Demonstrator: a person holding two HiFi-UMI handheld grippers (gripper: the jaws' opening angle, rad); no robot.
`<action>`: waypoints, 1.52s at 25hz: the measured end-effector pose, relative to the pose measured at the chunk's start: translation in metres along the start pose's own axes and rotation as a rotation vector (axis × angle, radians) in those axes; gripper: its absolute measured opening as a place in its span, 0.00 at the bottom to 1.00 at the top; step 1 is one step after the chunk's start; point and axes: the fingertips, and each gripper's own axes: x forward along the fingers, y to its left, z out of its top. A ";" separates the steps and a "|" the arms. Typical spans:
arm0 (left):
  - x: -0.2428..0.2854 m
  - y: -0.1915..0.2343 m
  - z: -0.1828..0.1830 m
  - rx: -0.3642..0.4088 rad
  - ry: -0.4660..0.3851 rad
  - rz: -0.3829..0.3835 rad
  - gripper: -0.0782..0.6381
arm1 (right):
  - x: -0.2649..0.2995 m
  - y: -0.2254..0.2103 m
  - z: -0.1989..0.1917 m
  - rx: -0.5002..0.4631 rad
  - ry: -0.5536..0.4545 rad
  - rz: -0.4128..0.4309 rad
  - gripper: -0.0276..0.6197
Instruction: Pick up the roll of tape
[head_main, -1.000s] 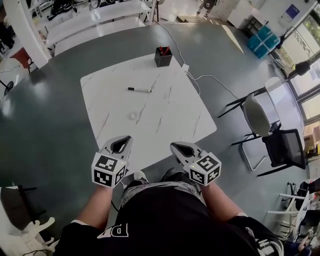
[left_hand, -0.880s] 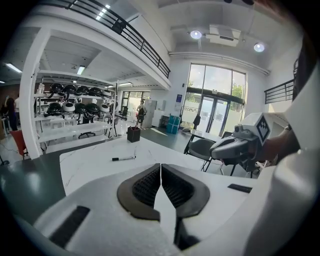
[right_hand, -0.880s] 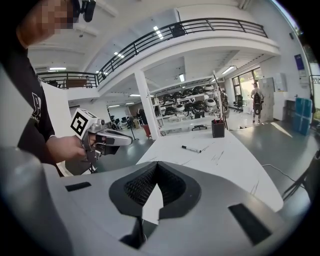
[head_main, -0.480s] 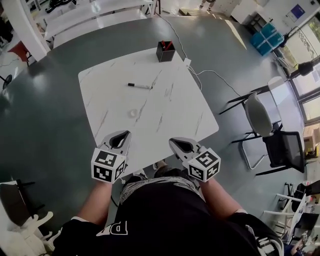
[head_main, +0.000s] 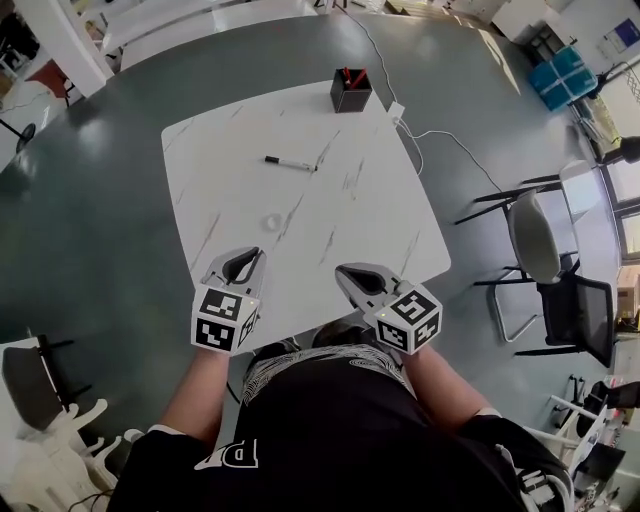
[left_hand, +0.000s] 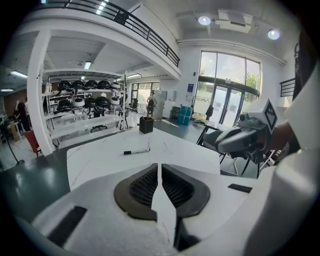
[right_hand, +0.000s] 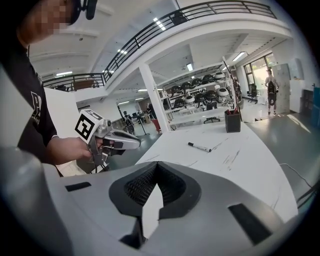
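The roll of tape (head_main: 272, 221) is a small clear ring lying flat on the white marble table (head_main: 380, 215), a little left of its middle. My left gripper (head_main: 255, 254) hovers over the table's near edge, just short of the roll and slightly left of it, jaws shut and empty (left_hand: 159, 165). My right gripper (head_main: 343, 271) is level with it further right, also shut on nothing (right_hand: 156, 164). Neither gripper view shows the roll; each one's own jaws fill the foreground.
A black marker (head_main: 288, 162) lies beyond the roll. A black pen holder (head_main: 350, 90) stands at the far edge, with a white cable (head_main: 440, 140) trailing off the table. Chairs (head_main: 535, 235) stand to the right, and a white chair (head_main: 45, 445) at the lower left.
Both grippers have moved forward and a little down, from in front of the table to over its near edge. The left one is now closer to the tape roll.
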 end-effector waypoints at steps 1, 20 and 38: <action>0.007 0.002 0.000 0.006 0.009 0.003 0.14 | 0.003 -0.004 0.001 0.003 0.004 0.006 0.05; 0.144 0.045 -0.060 0.012 0.265 0.041 0.30 | 0.019 -0.060 -0.022 0.092 0.068 0.052 0.05; 0.190 0.054 -0.105 -0.034 0.448 0.048 0.41 | 0.018 -0.088 -0.035 0.151 0.084 0.054 0.05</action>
